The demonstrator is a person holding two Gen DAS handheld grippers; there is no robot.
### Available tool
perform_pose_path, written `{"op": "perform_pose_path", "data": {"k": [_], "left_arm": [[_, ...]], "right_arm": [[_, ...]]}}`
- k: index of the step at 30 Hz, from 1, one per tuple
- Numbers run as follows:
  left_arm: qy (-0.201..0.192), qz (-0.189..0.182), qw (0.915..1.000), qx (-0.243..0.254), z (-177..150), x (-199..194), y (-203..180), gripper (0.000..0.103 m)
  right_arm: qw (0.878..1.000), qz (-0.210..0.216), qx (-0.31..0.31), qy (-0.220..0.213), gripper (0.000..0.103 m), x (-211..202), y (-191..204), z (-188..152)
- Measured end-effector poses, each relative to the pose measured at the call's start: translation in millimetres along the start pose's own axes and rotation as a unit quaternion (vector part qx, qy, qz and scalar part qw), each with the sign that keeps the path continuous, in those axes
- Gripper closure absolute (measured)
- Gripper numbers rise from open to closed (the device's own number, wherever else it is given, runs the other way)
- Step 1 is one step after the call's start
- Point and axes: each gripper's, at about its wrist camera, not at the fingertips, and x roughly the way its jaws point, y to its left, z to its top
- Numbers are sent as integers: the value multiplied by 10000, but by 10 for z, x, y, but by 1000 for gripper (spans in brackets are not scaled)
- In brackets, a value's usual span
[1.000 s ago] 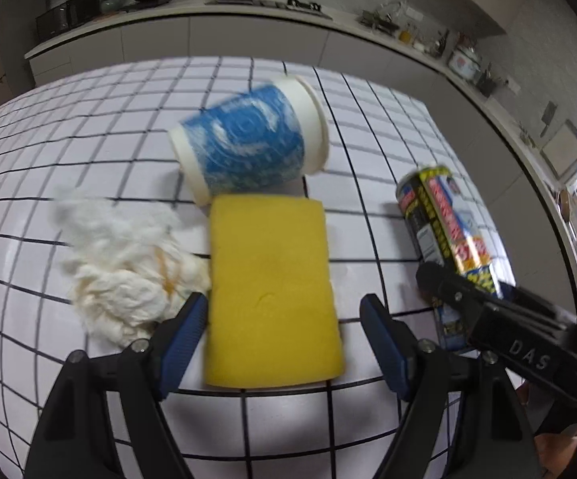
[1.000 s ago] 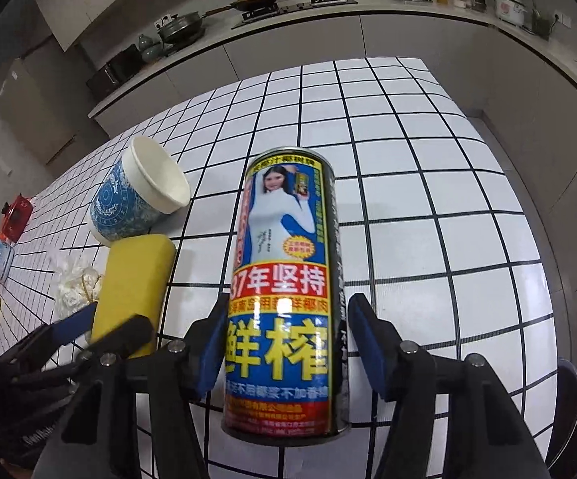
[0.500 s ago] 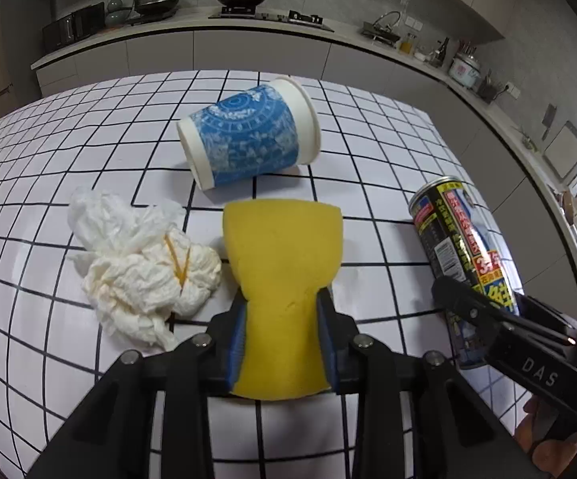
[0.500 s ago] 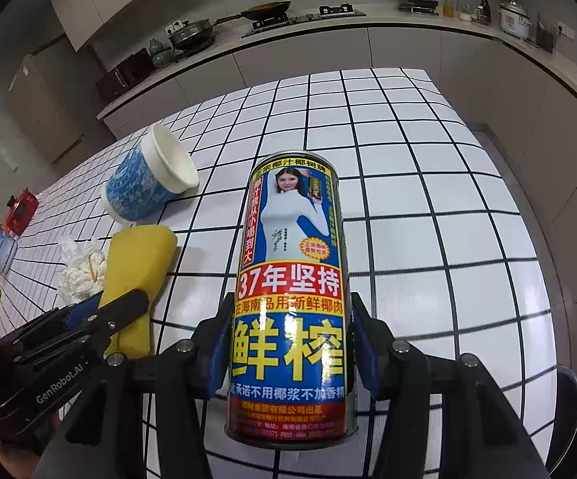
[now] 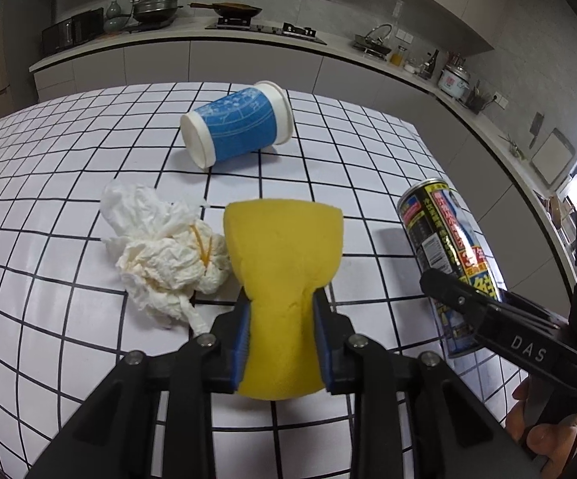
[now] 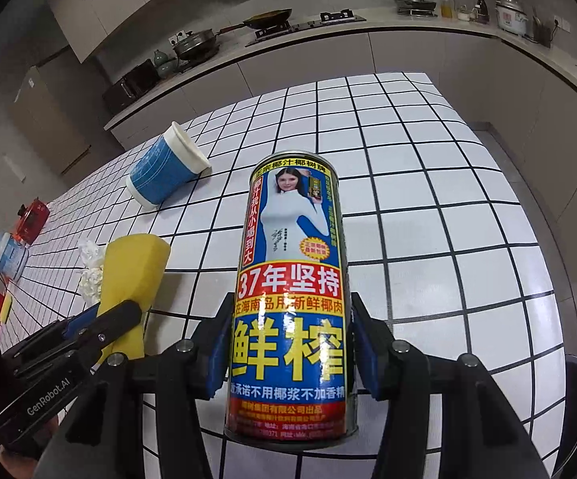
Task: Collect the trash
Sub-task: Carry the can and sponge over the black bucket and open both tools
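Fingers clamp sponge (image 5: 284,275) and can (image 6: 290,299); crumpled tissue (image 5: 164,255) touches sponge, cup (image 5: 236,123) beyond.

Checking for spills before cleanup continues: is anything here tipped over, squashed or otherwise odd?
The blue paper cup lies tipped on its side, no spill visible. The yellow sponge is pinched narrow by the left gripper.

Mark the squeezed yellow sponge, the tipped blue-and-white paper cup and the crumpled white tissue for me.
yellow sponge (image 5: 282,239): left wrist view, on its flared upper face.
blue-and-white paper cup (image 5: 240,125): left wrist view, on its blue side wall.
crumpled white tissue (image 5: 161,251): left wrist view, on the wad's middle.
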Motion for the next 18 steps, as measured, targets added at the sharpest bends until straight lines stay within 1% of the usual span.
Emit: {"op": "perform_pose_path", "data": {"k": [4, 10, 14, 18], "left_arm": [[-44, -37, 10000, -33, 15, -30, -8, 74], [-138, -197, 9997, 69, -20, -158, -134, 74], [-154, -430, 9985, 296, -84, -269, -313, 74], [-90, -769, 9957, 506, -173, -322, -507, 74]], "right_arm": [[10000, -4, -9, 3, 48, 9, 22, 16], [9999, -26, 25, -122, 48, -133, -8, -31], [9993, -147, 218, -264, 48, -344, -97, -152], [9968, -443, 496, -452, 48, -660, -250, -367]]}}
